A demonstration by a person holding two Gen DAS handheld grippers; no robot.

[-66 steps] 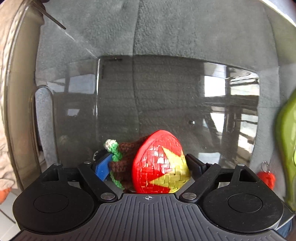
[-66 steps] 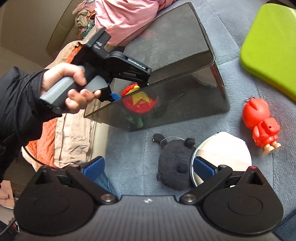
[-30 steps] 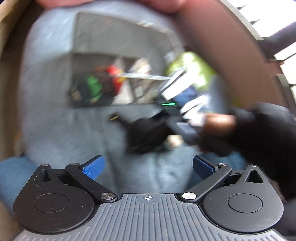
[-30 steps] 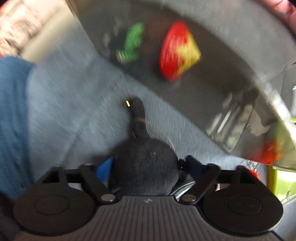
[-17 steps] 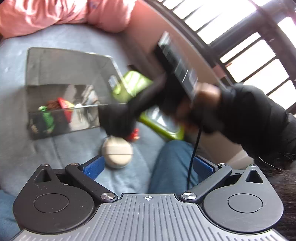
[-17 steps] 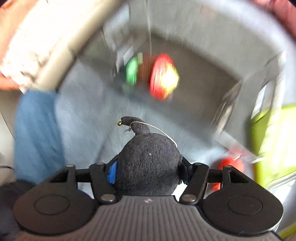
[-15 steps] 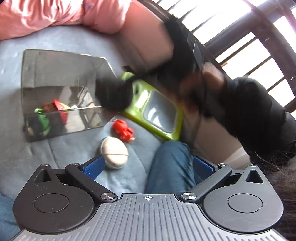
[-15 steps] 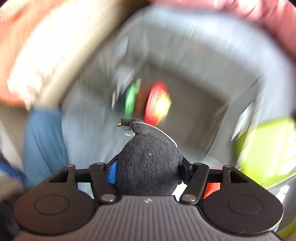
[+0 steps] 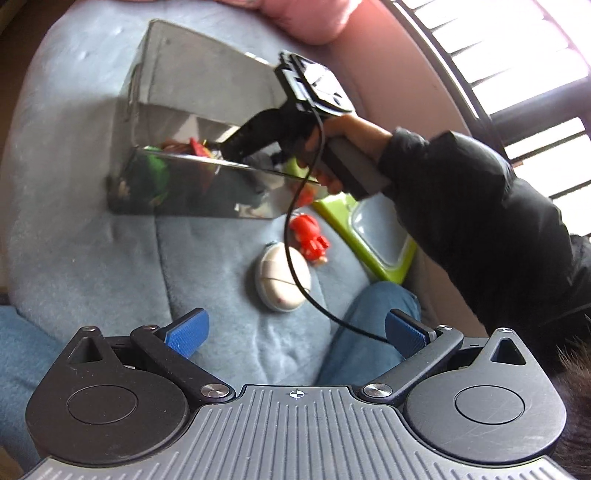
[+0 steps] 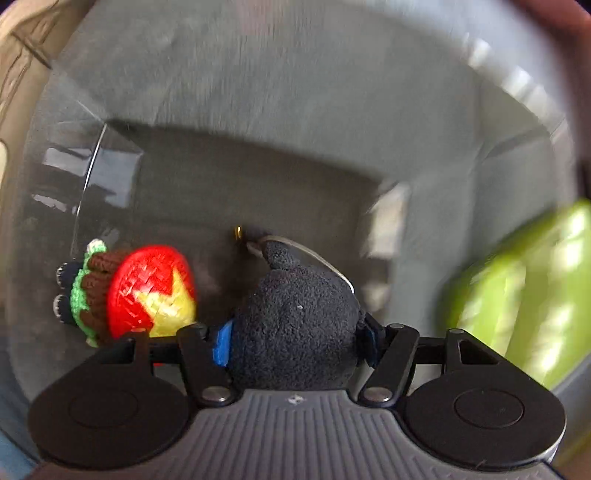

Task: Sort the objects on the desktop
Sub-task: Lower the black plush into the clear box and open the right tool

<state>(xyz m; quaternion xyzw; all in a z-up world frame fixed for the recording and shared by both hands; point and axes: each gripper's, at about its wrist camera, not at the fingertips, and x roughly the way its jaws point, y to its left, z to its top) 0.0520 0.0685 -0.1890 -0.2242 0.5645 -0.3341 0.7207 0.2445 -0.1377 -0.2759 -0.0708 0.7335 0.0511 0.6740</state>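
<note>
My right gripper [image 10: 295, 343] is shut on a black plush toy [image 10: 295, 325] and holds it inside the clear dark plastic bin [image 10: 258, 177], beside a red and yellow crocheted doll [image 10: 147, 295] lying in it. In the left wrist view the right gripper's body [image 9: 295, 122] reaches into the bin [image 9: 192, 92] from above. My left gripper [image 9: 295, 332] is open and empty, held high over the blue-grey cushion [image 9: 92, 240]. A white egg-shaped toy [image 9: 282, 280] and a small red figure [image 9: 308, 236] lie on the cushion in front of the bin.
A lime green tray [image 9: 369, 236] sits right of the bin; it also shows in the right wrist view [image 10: 524, 295]. My blue-jeaned knee [image 9: 369, 332] is below the egg. Pink cloth [image 9: 314, 18] lies behind the bin.
My right gripper picked up the black plush toy and carried it up and into the bin. My left gripper let go of the crocheted doll, drew back out of the bin and rose.
</note>
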